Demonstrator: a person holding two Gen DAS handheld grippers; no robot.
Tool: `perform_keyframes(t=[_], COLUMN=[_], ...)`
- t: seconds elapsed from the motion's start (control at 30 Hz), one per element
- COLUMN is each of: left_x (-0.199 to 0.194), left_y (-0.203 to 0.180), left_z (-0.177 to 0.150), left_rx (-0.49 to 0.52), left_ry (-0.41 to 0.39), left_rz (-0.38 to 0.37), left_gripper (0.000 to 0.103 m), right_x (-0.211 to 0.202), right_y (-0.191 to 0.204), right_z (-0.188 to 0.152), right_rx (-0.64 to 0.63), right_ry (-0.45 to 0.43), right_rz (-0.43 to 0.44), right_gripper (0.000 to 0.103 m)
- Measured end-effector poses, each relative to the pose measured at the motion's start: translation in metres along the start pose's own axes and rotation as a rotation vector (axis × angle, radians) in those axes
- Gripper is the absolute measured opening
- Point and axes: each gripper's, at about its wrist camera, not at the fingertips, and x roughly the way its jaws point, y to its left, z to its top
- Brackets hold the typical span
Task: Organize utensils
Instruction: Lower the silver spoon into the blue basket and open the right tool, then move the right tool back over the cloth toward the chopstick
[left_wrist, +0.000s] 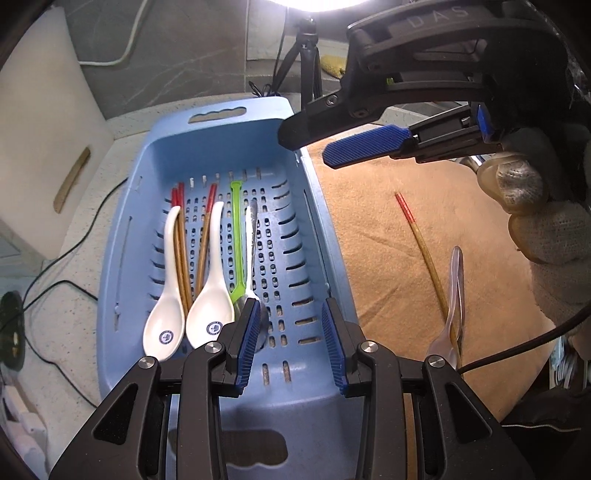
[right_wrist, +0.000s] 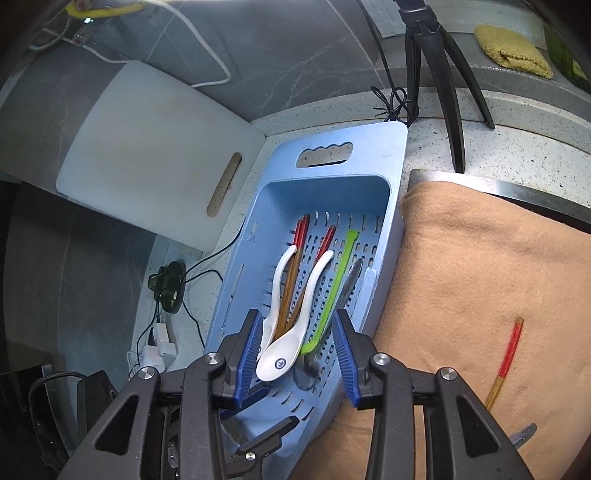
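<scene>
A blue slotted basket (left_wrist: 166, 133) (right_wrist: 369, 140) holds two white ceramic spoons (left_wrist: 166, 306) (right_wrist: 284, 350), red-tipped chopsticks (left_wrist: 181, 240) (right_wrist: 295, 266), a green utensil (left_wrist: 236, 236) (right_wrist: 332, 284) and a metal spoon (left_wrist: 253, 236) (right_wrist: 351, 277). My left gripper (left_wrist: 291, 306) hovers open over the basket's near end with nothing between its fingers. Held in a gloved hand, my right gripper (left_wrist: 308, 146) (right_wrist: 297, 317) hangs open above the basket, its pads clear of the spoons below. One loose red-tipped chopstick (left_wrist: 424, 251) (right_wrist: 508, 350) and a clear plastic spoon (left_wrist: 452, 306) lie on the tan cloth (left_wrist: 369, 258) (right_wrist: 480, 258).
A white cutting board (left_wrist: 44, 129) (right_wrist: 155, 155) leans at the left of the basket. A black tripod (right_wrist: 443, 74) and a yellow sponge (right_wrist: 513, 50) stand behind. Black cables and white plugs (right_wrist: 159, 343) lie on the speckled counter to the left.
</scene>
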Motion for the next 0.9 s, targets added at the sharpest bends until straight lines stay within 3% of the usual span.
perform_keyframes(t=[0.47, 0.9], left_x=[-0.048, -0.070], left_y=[-0.043, -0.085], left_z=[-0.018, -0.031], left_rx=[0.037, 0.034], left_ry=[-0.090, -0.139], left_rz=[0.093, 0.120], left_gripper=[0.033, 0.050], right_x=[-0.058, -0.124], right_y=[-0.002, -0.038], right_z=[-0.024, -0.049], right_rx=[-0.094, -0.139], right_ry=[-0.096, -0.230], right_rz=[-0.018, -0.054], right_gripper=[0.045, 0.068])
